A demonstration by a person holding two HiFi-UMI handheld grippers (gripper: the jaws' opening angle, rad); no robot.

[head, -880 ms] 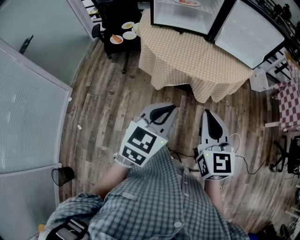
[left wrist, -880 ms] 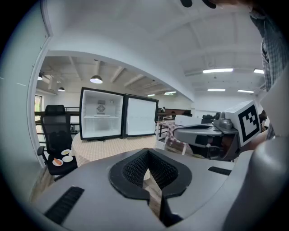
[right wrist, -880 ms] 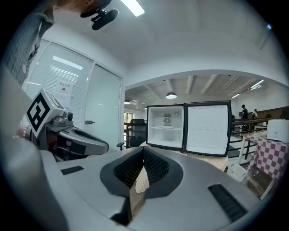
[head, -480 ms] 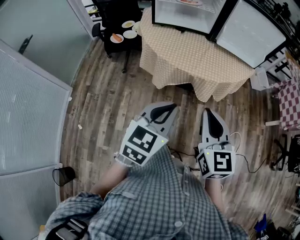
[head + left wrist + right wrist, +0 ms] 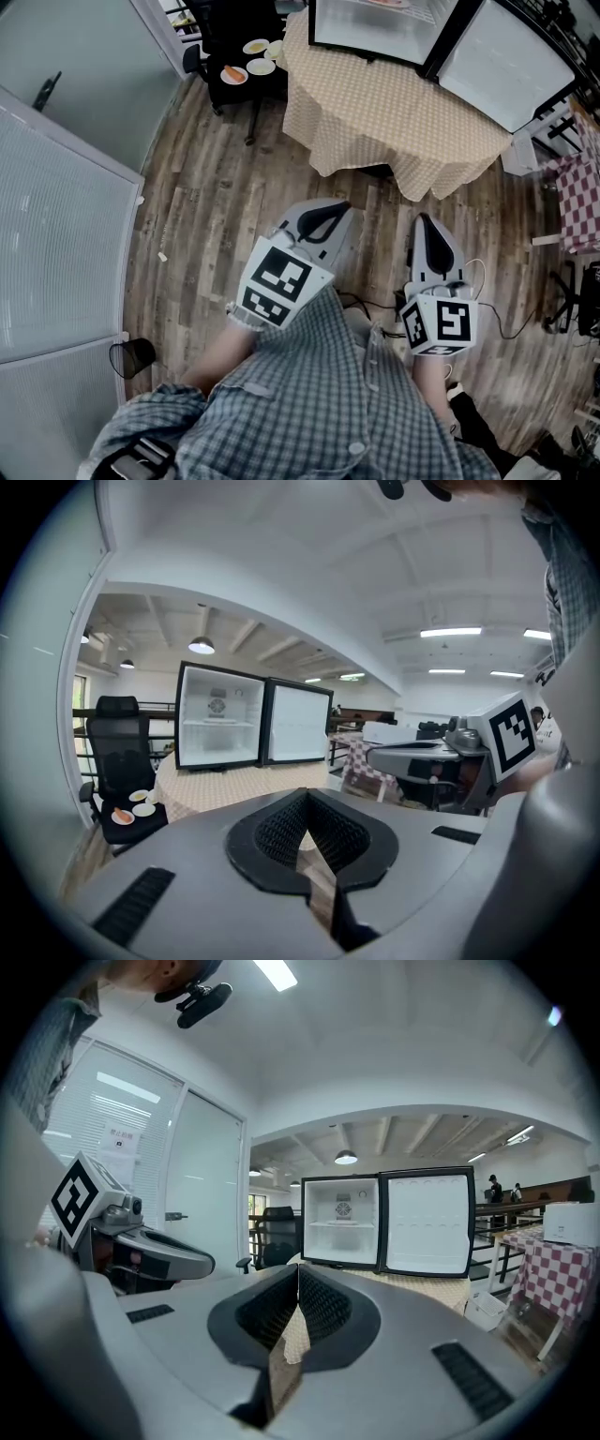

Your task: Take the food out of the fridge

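Change: the whole scene is shifted slightly to the right in the head view; the grippers are otherwise placed as before.
Left gripper (image 5: pixel 337 208): fingers (image 5: pixel 272 832) are pressed together, with nothing between them.
Right gripper (image 5: pixel 425 223): fingers (image 5: pixel 323 1307) are likewise closed and empty.
Fridge (image 5: pixel 370 23): stood on the cloth-covered desk (image 5: pixel 394 131), door (image 5: pixel 511 61) swung open, well apart from both grippers.
Food (image 5: pixel 232 72): an orange piece is seen on a plate (image 5: pixel 242 82) on the black chair (image 5: pixel 117 747) beside the desk.
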